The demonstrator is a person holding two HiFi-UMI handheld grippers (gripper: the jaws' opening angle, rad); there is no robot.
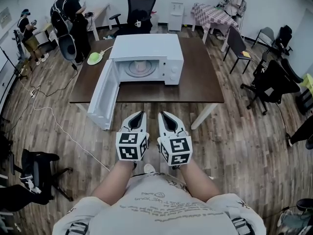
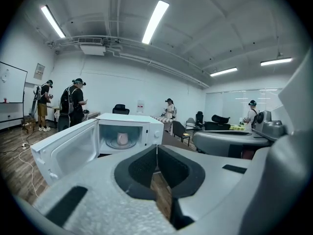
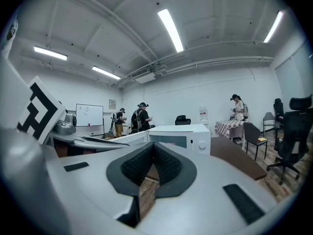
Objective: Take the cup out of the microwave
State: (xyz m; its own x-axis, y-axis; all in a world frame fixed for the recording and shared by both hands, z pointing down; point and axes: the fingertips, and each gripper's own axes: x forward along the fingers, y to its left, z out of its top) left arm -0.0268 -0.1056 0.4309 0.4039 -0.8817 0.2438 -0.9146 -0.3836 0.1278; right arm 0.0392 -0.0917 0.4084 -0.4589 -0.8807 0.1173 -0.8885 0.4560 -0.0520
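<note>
A white microwave (image 1: 146,53) stands on a brown table (image 1: 200,82), its door (image 1: 103,94) swung wide open to the left. Inside it, a pale pink cup (image 2: 122,139) sits on the glass turntable (image 1: 140,68). My left gripper (image 1: 139,115) and right gripper (image 1: 163,115) hang side by side in front of the table's near edge, well short of the microwave. The jaws of both meet at the tips, and nothing is held in either. From the right gripper view the microwave (image 3: 181,136) is seen from its right front corner and the cup is hidden.
A green plate (image 1: 95,58) lies at the table's far left corner. Office chairs (image 1: 139,13) stand behind and to the right (image 1: 269,84). Cables (image 1: 49,116) trail across the wood floor on the left. Several people stand at the back of the room.
</note>
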